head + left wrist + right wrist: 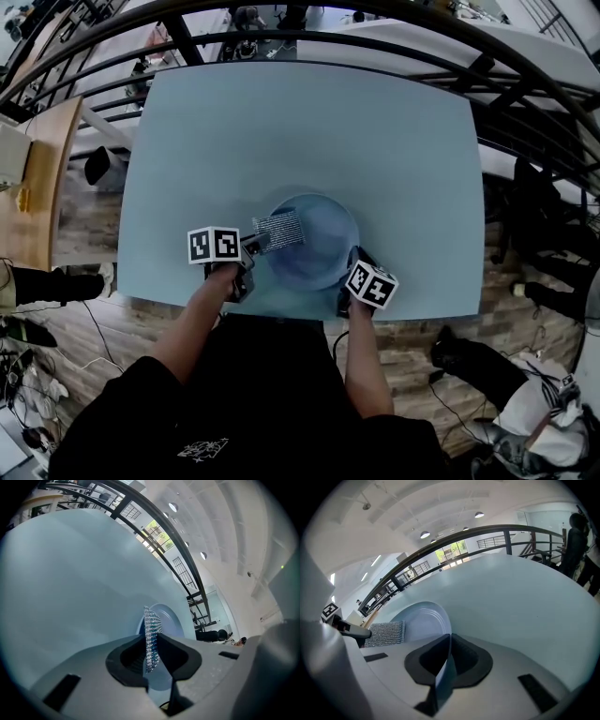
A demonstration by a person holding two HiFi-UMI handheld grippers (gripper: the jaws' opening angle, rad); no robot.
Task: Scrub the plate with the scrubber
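We hold a gripper in each hand over a pale blue table, and the round blue plate sits near the table's front edge, between the two tools. In the left gripper view, the left gripper has its two dark fingers drawn in tight on the scrubber, a flat silvery mesh pad. The pad stands edge-on between them, pinched at its lower end while the rest sticks out past the fingertips toward the plate. From the head view the pad reaches in over the plate's upper left part. It seems to lie on the plate's inner surface there, though we cannot be sure from this angle that it actually touches. In the right gripper view, the right gripper has its fingers closed on the near rim of the plate. The thin edge of the plate runs straight down between the two dark pads, which press on it from either side with no gap showing. That grip is at the plate's lower right in the head view, opposite the side where the pad comes in. Each tool carries a white cube with black square markers, and our forearms reach in from the bottom of the head view. A dark curved railing runs beyond the far edge of the table.
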